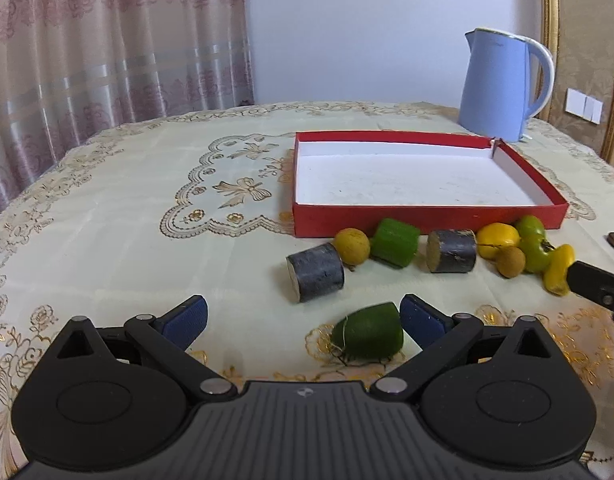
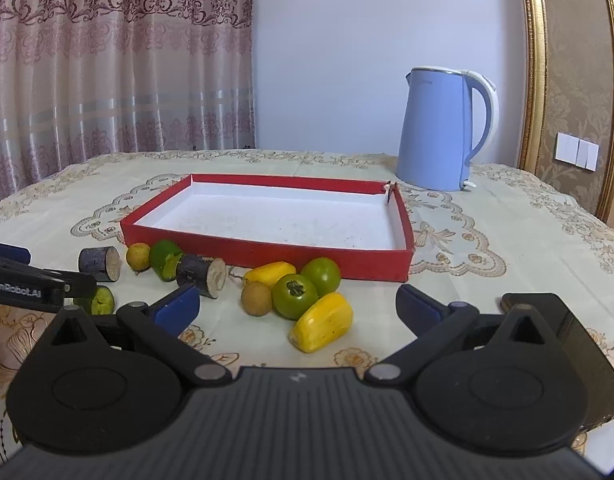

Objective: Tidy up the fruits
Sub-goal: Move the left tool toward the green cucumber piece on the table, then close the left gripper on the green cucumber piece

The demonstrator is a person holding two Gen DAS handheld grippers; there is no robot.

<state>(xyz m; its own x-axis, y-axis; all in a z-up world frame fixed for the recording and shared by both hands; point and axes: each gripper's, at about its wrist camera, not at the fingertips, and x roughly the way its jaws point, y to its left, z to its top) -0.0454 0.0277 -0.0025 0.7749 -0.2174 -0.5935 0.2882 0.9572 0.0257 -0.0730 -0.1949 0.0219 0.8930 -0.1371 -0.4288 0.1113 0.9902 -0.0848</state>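
Tablecloth (image 1: 107, 240) | kettle (image 2: 443, 128) behind red tray (image 2: 267, 252) | left gripper (image 1: 303, 320) wide | right gripper (image 2: 299, 304) wide

Glossy plastic kettle (image 2: 439, 128), matt cardboard tray (image 2: 267, 254), embroidered cloth tablecloth (image 1: 107, 220).

Home: curtains (image 2: 107, 72), tablecloth (image 2: 507, 240), kettle (image 2: 439, 128).

Fruits (image 2: 295, 296) before the box (image 2: 267, 254), kettle (image 2: 443, 128) behind.
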